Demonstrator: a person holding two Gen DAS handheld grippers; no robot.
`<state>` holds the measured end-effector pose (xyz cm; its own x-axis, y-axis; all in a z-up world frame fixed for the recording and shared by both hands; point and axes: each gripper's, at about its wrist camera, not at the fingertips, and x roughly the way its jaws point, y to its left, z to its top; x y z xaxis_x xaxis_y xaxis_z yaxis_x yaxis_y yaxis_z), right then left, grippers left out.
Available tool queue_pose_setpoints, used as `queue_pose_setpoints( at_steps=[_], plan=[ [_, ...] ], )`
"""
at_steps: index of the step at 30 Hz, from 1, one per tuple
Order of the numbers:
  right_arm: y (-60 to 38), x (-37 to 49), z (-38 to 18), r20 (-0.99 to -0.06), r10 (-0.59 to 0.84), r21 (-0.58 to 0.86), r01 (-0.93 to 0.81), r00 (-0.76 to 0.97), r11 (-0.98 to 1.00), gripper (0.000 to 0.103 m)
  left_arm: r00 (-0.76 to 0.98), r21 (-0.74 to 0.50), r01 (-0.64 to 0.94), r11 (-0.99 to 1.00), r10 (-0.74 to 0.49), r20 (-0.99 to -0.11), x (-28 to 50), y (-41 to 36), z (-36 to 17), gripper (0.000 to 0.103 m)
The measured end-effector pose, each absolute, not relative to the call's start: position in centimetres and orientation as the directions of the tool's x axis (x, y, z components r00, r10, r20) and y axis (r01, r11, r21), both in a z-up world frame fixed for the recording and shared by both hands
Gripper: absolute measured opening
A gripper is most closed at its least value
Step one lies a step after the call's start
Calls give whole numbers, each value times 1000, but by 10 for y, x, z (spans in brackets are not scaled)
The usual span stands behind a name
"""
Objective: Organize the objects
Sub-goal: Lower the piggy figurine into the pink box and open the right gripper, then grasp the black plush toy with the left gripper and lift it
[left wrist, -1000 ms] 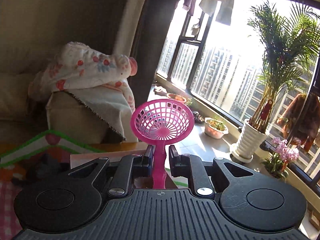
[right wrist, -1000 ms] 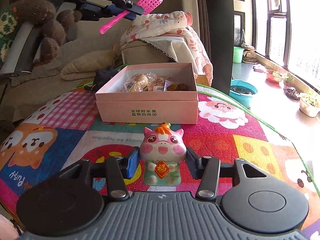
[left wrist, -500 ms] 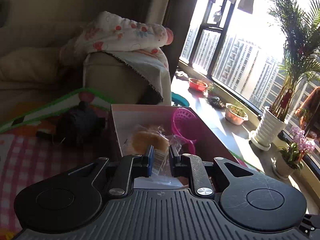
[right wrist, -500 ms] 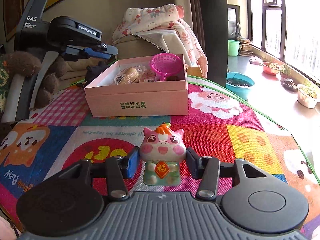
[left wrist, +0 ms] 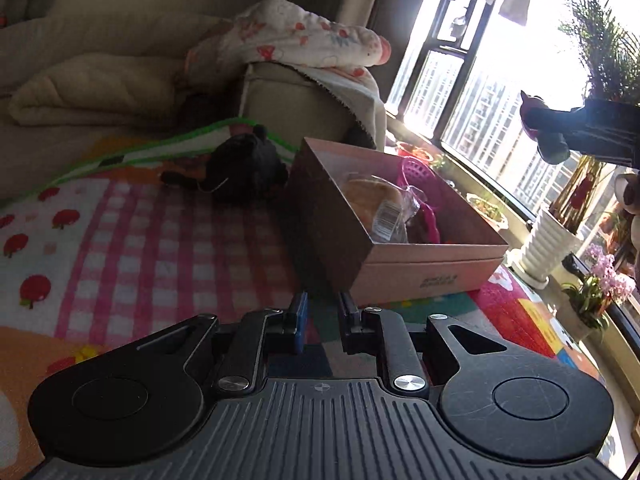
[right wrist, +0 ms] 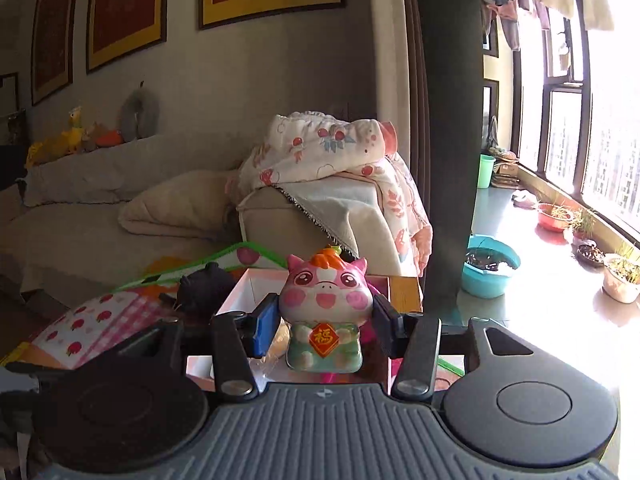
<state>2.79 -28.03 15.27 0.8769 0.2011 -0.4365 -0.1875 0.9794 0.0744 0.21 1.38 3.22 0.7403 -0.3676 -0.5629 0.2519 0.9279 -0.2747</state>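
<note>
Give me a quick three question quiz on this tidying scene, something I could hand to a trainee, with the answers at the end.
1. True or false: the right gripper holds the pig figurine.
2. Where is the pink strainer? A on the mat, B in the pink box, C in the left gripper.
3. What dark thing lies on the play mat beside the box?

Key: 1 true. 2 B. 3 a black plush toy.

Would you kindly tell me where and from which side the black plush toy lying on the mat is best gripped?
Grip the black plush toy across its rounded body, coming from above on the side away from the pink box. The body is the bulkiest part, and the box wall stands close on the other side.
</note>
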Motion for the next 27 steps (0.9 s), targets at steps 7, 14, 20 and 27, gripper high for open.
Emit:
queue_pose_setpoints(
  at_steps=[7, 14, 20, 27],
  plan=[
    [-254, 57, 129, -468, 151, -5, -173, 871, 985, 97, 753, -230, 209, 950, -307, -582, 8, 31, 20, 18],
    [-233, 41, 80, -544, 93, -174, -221, 834, 960, 98, 826, -200, 241, 950, -309, -471, 53, 43, 43, 18],
    [-244, 35, 66, -594, 109, -124, -224, 797, 967, 101, 830, -230, 248, 941, -329, -451, 138, 45, 64, 18],
    [-244, 39, 55, -619, 134, -101, -248, 774, 964, 101, 764, -107, 293, 950, -300, -571, 201, 21, 36, 37]
  ],
)
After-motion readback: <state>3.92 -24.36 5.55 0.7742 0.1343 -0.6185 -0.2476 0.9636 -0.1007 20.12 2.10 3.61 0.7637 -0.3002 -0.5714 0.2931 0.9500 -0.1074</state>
